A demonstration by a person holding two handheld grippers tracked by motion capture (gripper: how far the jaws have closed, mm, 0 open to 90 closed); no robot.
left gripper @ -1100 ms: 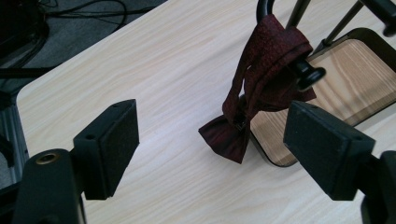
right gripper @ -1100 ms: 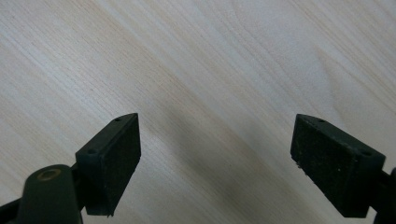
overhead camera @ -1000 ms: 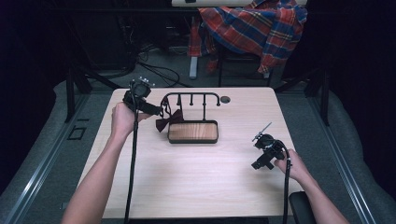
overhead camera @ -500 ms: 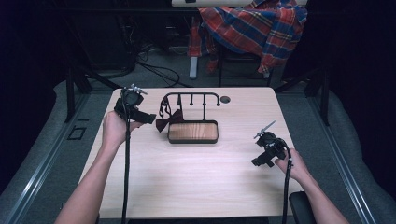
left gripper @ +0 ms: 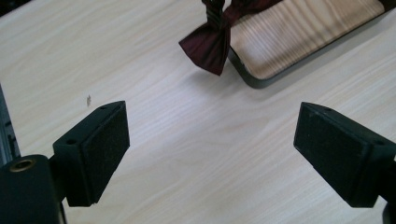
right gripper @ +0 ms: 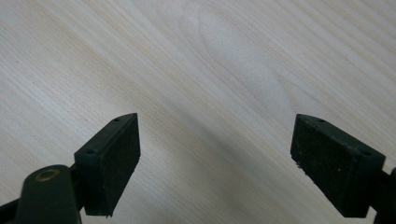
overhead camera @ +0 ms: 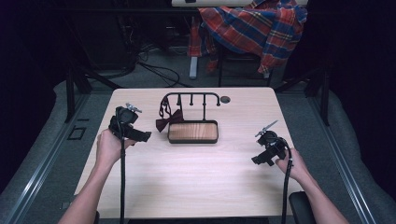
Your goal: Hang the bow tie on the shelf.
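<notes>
On the surface (overhead camera: 196,172), left of centre | dark red bow tie (overhead camera: 168,120) hangs from stand (overhead camera: 192,99), apart from left gripper (overhead camera: 140,136) | jaws just opening, empty; right gripper (overhead camera: 258,161) jaws apart | likely light, soft, floppy: pinch knot.

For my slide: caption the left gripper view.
Open left gripper above the table, dark red bow tie hanging ahead.
</notes>
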